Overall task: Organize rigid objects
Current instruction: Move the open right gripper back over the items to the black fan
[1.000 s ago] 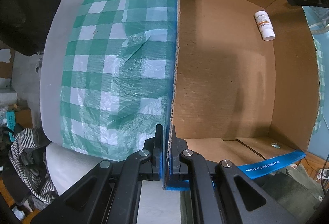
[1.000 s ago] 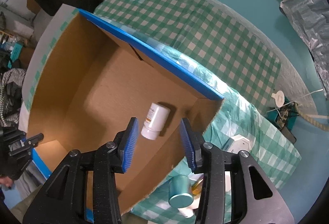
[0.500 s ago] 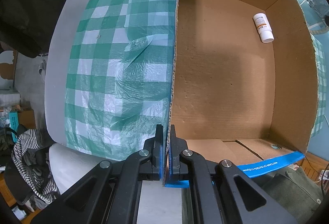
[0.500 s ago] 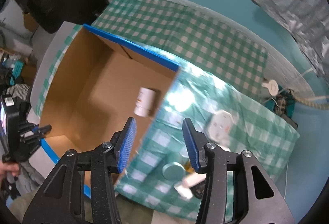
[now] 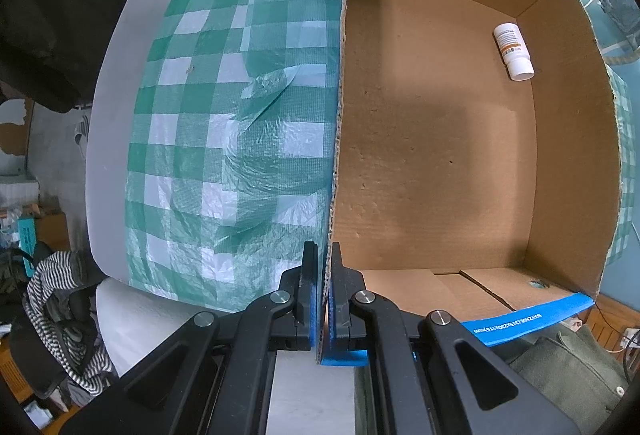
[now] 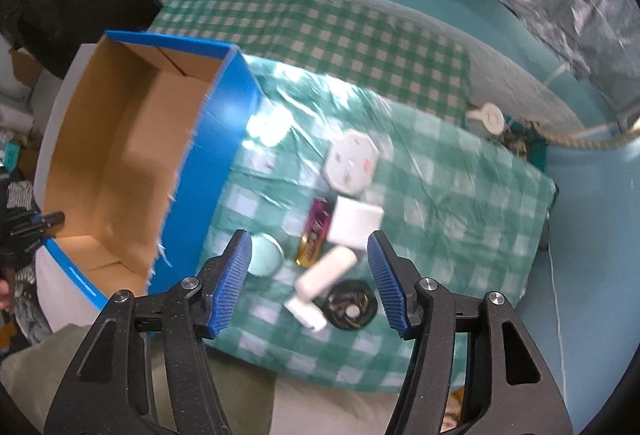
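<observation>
- Left wrist view: left gripper (image 5: 325,275) points down, jaws pinched tight on the near-left wall of the box (image 5: 440,163). That grip steadies the box on the checked cloth (image 5: 224,139).
- One white pill bottle (image 5: 513,52) lies on its side in the far right corner of the box floor, against the wall. Rest of the floor is bare.
- Right wrist view: right gripper (image 6: 310,281) hangs over the loose pile on the cloth, just outside the blue box wall. Its jaws have just been opening and stand spread, nothing between them.
- Below it, close together: a round teal tin (image 6: 262,255), a pink-gold battery (image 6: 316,231), a white square block (image 6: 354,221), a white octagonal piece (image 6: 351,167), a white tube (image 6: 324,273) lying half over a dark round disc (image 6: 352,307).
- Picture is smeared, so fine contacts in the pile are hard to read.
- Step in hand, as I judge it: choose the next item and come down on it.
- Tube looks the easiest pick: it sits topmost and nearest the jaws.
- Advice: turn the jaws to span the tube's narrow width, drop straight, close on its middle, lift clear before carrying it across.
- Risk: nudging the disc or battery.
</observation>
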A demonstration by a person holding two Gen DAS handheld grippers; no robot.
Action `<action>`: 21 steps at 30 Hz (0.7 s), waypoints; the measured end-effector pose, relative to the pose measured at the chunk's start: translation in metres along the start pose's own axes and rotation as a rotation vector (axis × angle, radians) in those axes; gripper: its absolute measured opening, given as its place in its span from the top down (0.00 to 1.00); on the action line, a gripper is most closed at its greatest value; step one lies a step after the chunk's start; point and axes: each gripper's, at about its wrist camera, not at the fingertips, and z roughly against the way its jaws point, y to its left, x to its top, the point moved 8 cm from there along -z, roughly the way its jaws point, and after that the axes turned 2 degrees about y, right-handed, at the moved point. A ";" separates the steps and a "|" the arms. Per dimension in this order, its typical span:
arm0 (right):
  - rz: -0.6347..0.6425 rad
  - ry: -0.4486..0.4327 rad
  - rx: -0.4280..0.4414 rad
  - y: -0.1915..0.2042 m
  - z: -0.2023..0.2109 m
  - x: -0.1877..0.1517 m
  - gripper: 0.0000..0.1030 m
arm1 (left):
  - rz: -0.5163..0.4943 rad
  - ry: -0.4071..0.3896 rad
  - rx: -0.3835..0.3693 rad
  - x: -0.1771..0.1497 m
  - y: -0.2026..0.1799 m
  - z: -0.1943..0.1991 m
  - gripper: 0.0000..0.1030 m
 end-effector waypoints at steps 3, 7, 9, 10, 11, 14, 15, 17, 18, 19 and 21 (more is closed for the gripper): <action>-0.035 0.027 0.001 -0.011 -0.010 -0.015 0.36 | 0.002 -0.002 0.001 0.000 0.000 0.001 0.96; -0.079 0.058 -0.011 -0.024 -0.027 -0.034 0.33 | 0.004 -0.003 0.001 -0.001 0.000 0.001 0.96; -0.106 0.080 -0.007 -0.033 -0.038 -0.045 0.33 | 0.004 -0.003 0.001 -0.001 0.000 0.001 0.96; -0.118 0.090 -0.007 -0.036 -0.043 -0.049 0.33 | 0.004 -0.003 0.001 -0.001 0.000 0.001 0.96; -0.133 0.101 -0.010 -0.040 -0.049 -0.054 0.33 | 0.004 -0.002 0.001 -0.001 0.000 0.001 0.96; -0.167 0.119 -0.017 -0.051 -0.065 -0.066 0.33 | 0.001 -0.003 0.002 -0.002 0.000 0.001 0.96; -0.174 0.121 -0.014 -0.053 -0.069 -0.068 0.33 | -0.002 -0.004 0.002 -0.002 0.000 0.001 0.96; -0.183 0.130 -0.012 -0.056 -0.078 -0.073 0.33 | -0.005 -0.002 0.001 -0.003 0.000 0.001 0.96; -0.185 0.135 -0.015 -0.057 -0.083 -0.076 0.33 | -0.006 -0.002 0.002 -0.004 0.000 0.000 0.96; -0.188 0.140 -0.011 -0.058 -0.088 -0.078 0.33 | -0.006 -0.001 0.001 -0.004 -0.001 0.000 0.96; -0.202 0.146 0.012 -0.058 -0.096 -0.081 0.33 | -0.006 0.001 -0.001 -0.004 -0.001 0.000 0.96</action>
